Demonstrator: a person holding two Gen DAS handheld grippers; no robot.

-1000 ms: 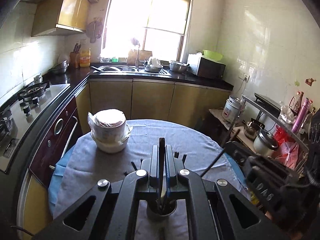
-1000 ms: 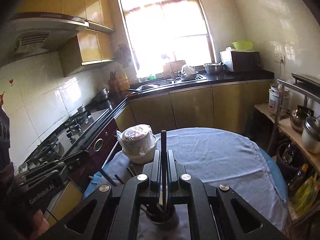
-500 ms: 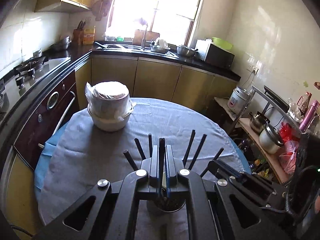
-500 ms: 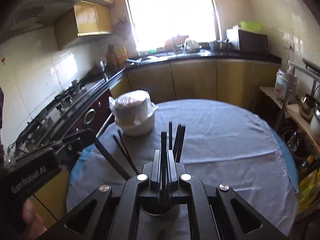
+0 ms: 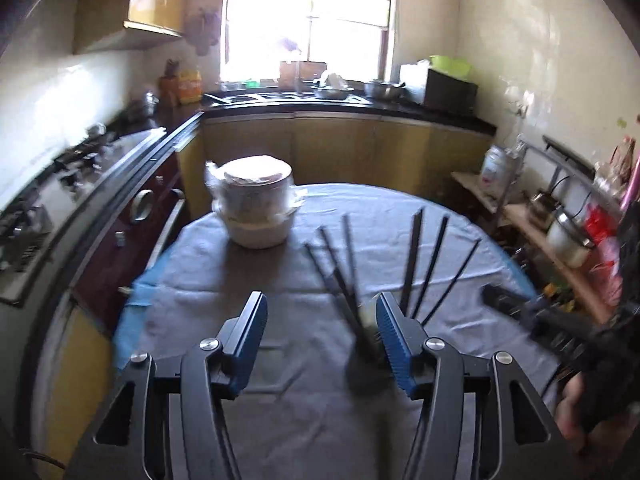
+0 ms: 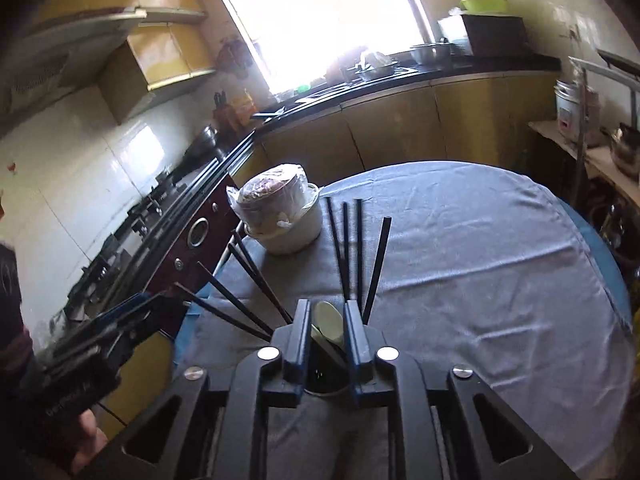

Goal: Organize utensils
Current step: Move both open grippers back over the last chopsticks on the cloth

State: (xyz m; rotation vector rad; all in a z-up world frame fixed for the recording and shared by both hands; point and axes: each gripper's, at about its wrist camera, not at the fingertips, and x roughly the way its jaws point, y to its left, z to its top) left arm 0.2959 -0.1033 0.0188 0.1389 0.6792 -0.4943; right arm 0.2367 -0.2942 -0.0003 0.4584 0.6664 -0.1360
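A dark utensil cup (image 5: 362,364) stands on the grey-clothed round table (image 5: 224,280), with several black chopsticks (image 5: 416,260) fanning out of it. My left gripper (image 5: 320,336) is opening wide with only cloth between its blue pads; the cup sits just inside its right finger. In the right wrist view my right gripper (image 6: 327,305) hangs over the same cup (image 6: 324,390), its jaws opening a little. A pale spoon (image 6: 328,320) leans in the cup between its pads, and black chopsticks (image 6: 358,248) spread on both sides.
A white pot wrapped in plastic (image 5: 258,208) stands at the table's far left. A stove and oven line the left wall, and a shelf with pots stands on the right. The other gripper and a hand show at each view's edge.
Both grippers have come down over the cup. The left jaws, shut before, now stand wide apart. The right jaws have parted slightly, and a pale spoon now shows between them.
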